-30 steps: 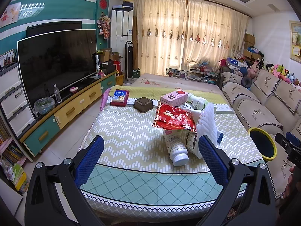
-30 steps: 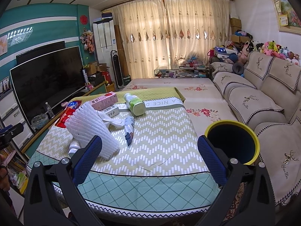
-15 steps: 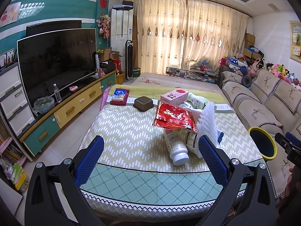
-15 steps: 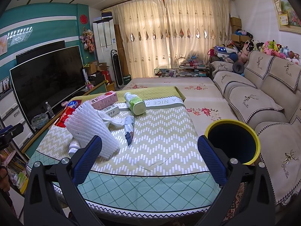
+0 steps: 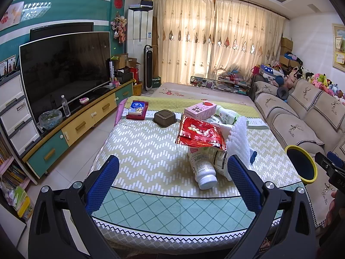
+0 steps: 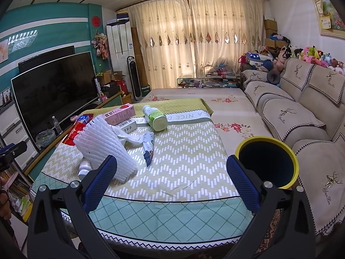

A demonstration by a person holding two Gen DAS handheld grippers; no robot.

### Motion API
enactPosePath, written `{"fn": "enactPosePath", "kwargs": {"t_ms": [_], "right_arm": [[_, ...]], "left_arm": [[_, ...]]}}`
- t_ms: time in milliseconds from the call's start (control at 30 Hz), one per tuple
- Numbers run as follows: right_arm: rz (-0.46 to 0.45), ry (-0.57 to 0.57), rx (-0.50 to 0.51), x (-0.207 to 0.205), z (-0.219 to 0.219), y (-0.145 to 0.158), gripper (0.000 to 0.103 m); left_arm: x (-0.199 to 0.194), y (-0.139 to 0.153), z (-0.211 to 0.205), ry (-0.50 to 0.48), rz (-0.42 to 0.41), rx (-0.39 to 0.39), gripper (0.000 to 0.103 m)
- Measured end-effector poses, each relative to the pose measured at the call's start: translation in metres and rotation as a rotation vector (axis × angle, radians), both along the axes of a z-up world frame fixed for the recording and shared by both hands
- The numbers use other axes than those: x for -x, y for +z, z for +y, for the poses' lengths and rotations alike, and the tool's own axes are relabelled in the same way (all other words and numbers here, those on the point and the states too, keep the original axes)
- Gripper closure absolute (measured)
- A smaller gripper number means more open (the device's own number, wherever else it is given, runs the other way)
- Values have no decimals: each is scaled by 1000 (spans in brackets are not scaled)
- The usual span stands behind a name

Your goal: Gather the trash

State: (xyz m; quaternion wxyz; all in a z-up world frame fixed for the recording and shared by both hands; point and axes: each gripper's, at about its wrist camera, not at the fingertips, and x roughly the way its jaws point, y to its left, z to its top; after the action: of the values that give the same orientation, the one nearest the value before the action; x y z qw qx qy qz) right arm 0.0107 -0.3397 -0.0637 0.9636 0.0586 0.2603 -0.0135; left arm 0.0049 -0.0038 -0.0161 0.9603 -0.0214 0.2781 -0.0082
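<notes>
While nothing had shifted, both tongs, left gripper (image 5: 172, 177) and right gripper (image 6: 172, 177), hung apart, trash uncollected on the table (image 6: 183, 211).

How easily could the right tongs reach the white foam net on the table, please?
Probably easily: the right tongs are open, and the foam net lies ahead on their left, with nothing between.
</notes>
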Motion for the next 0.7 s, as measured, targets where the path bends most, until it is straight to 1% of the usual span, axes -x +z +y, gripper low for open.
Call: {"fn": "enactPosePath", "kwargs": {"t_ms": [467,567,700], "right_arm": [[26,16,-3,-9,2,-9,6],[41,44,3,-18,11,-14,6],[74,120,11,-37,31,-24,6]], "left_arm": [[-6,-4,1,2,14,9,4],[-9,-7,5,11,22,14,4],[-15,-10,11,20,34,23,4]]}}
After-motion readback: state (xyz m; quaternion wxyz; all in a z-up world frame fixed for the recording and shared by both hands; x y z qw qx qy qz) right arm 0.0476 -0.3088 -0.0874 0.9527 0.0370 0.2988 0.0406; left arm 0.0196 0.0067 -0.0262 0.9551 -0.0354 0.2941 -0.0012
